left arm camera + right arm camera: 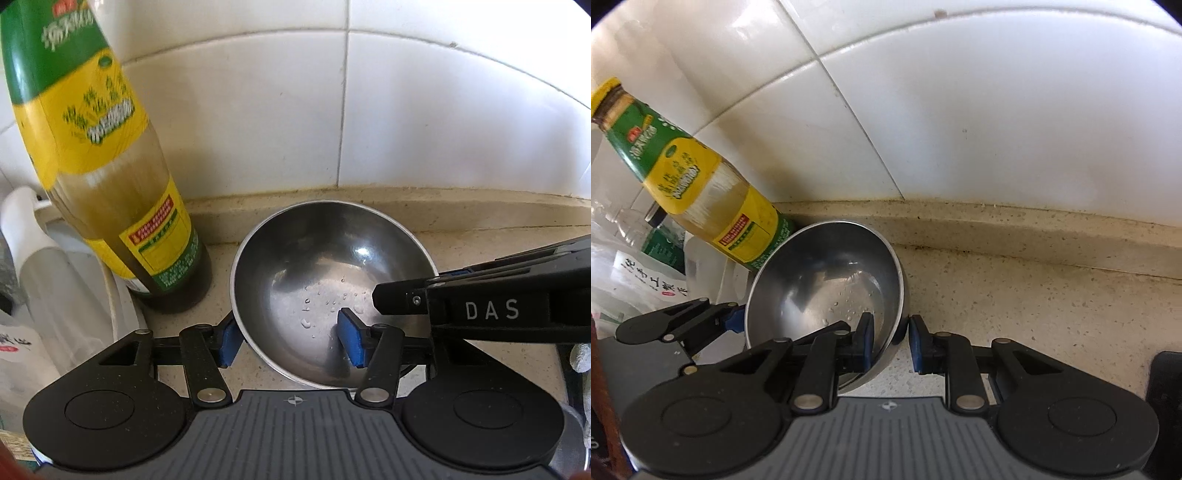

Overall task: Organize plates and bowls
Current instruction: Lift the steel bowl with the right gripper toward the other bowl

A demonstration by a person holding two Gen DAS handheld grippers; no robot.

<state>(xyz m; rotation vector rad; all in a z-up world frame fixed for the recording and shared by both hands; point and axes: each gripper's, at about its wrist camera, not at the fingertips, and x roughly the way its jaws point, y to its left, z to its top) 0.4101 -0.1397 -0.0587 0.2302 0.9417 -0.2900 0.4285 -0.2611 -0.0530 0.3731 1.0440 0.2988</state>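
A tall yellow-and-green labelled bottle point(110, 177) stands on the speckled counter point(1052, 295) against white wall tiles point(443, 110), plastic bags point(639, 280) beside it.

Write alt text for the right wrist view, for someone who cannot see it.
The right gripper is clamped on the near rim of a round stainless steel bowl wet with droplets, one blue pad inside and one outside. The left gripper reaches its opposite rim, beside a yellow-and-green labelled glass bottle by white wall tiles.

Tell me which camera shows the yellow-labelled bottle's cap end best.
The right wrist view. There the bottle appears nearly whole, its yellow-ringed top in frame at upper left, behind the steel bowl. The left wrist view shows only the bottle's body and base, with the top cut off by the frame.
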